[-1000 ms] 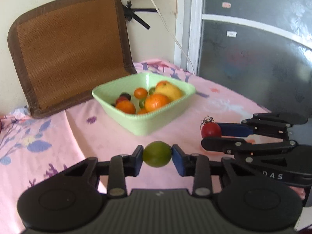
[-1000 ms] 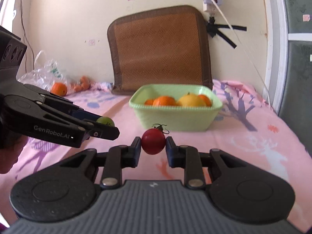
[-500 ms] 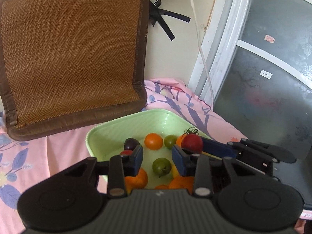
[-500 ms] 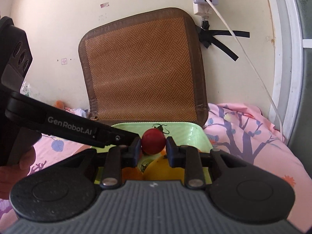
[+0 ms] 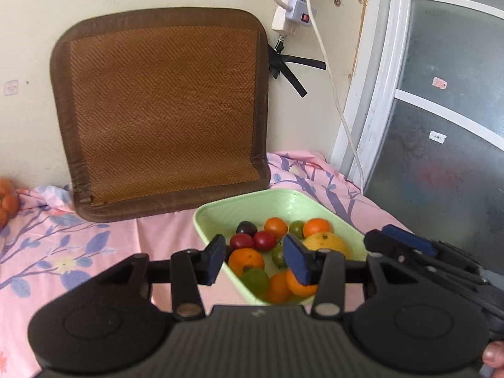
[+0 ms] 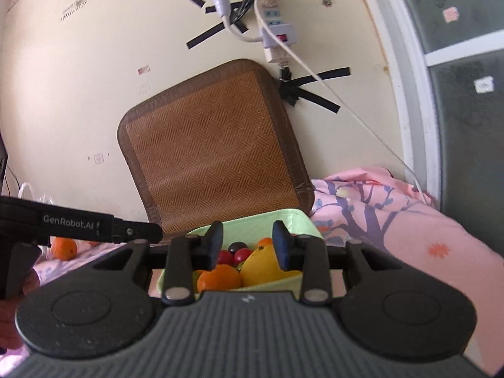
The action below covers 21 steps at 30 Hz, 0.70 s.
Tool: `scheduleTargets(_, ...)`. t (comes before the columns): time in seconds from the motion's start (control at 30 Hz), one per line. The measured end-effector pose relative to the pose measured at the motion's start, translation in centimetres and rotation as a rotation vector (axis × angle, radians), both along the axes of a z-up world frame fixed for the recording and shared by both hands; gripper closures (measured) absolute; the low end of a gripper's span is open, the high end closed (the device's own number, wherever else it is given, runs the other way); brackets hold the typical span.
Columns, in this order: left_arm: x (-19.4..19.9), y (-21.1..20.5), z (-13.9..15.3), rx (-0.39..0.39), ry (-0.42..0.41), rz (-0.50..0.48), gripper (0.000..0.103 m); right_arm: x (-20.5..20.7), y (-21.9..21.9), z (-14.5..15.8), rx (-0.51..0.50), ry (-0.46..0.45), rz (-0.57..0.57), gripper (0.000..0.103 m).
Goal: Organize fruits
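A light green bowl (image 5: 252,203) stands on the pink cloth and holds oranges, a yellow fruit (image 5: 326,242), two red tomatoes (image 5: 264,240) and a green lime (image 5: 255,279) near its front. My left gripper (image 5: 255,260) hovers over the bowl's near edge, jaws opening, nothing between them. To its right is my right gripper (image 5: 406,245). In the right wrist view the right gripper (image 6: 248,245) is also over the bowl (image 6: 283,217), jaws opening and empty, with the tomatoes (image 6: 241,254) below. My left gripper's finger (image 6: 135,231) reaches in from the left.
A brown woven mat (image 5: 163,116) leans on the wall behind the bowl. A power strip (image 5: 291,15) and its white cable hang above right, beside a glass door (image 5: 447,132). Loose oranges (image 6: 64,249) lie at the far left on the floral cloth (image 5: 63,252).
Both grippers carried their fruit over the bowl and let go: the lime and the red tomato now lie in it. Both have since drawn back and tilted, with wider jaws.
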<state>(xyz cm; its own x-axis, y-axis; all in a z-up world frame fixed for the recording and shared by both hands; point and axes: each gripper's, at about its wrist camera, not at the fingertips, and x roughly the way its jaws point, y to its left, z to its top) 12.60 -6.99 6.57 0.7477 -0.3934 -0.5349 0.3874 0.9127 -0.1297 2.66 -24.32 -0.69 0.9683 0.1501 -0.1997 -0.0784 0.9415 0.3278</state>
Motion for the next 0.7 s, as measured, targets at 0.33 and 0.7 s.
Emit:
scheduleTargets(0.33,-10.6,0.6,-0.7,0.087,-0.051,0.118,0.019,-8.0,2.2,-3.0,0.194,0.173,0.014,0.051)
scheduleTargets(0.7,-17.0,1.9,-0.8,0.143,-0.068,0.21,0.0,-12.3,4.0,-1.6,0.206,0.175,0.077,0.042)
